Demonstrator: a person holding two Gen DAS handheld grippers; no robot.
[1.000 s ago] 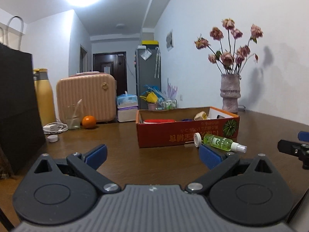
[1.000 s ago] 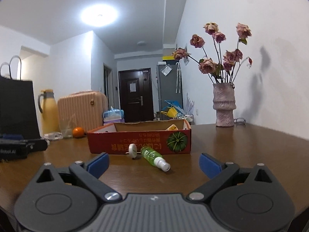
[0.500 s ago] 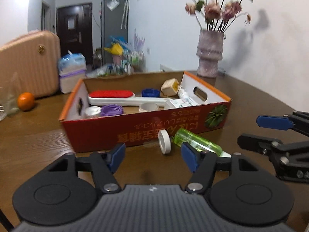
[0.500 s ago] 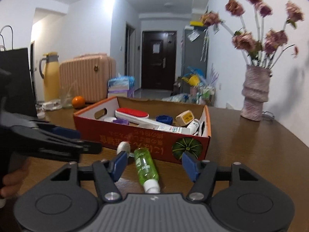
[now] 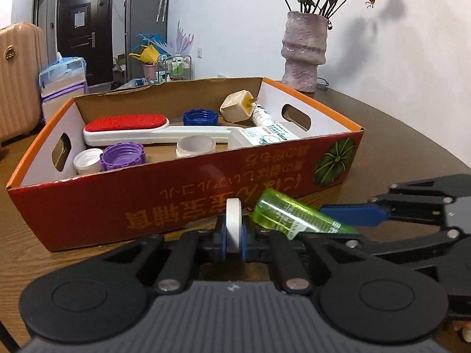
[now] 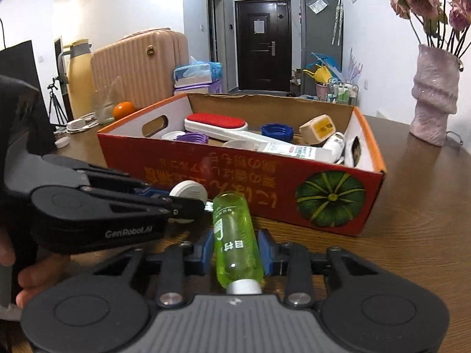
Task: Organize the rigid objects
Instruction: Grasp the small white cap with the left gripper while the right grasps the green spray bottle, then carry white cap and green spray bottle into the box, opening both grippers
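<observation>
Left tool [image 5: 234, 236] grips cap [image 5: 234, 223] — right tool [image 6: 237, 253] grips bottle [image 6: 235, 241].

Green bottle [image 6: 238, 244], white cap [image 5: 234, 226], red box [image 5: 182, 203] with green pumpkin print

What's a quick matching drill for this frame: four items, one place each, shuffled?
Items:
1. white disc
2. green bottle
3. purple cap
4. pink vase

Places:
A. inside the red box
B. between the left hand-held gripper's pads
C. on the table beyond the box
D. between the right hand-held gripper's pads

Pairs: 1-B, 2-D, 3-A, 4-C
</observation>
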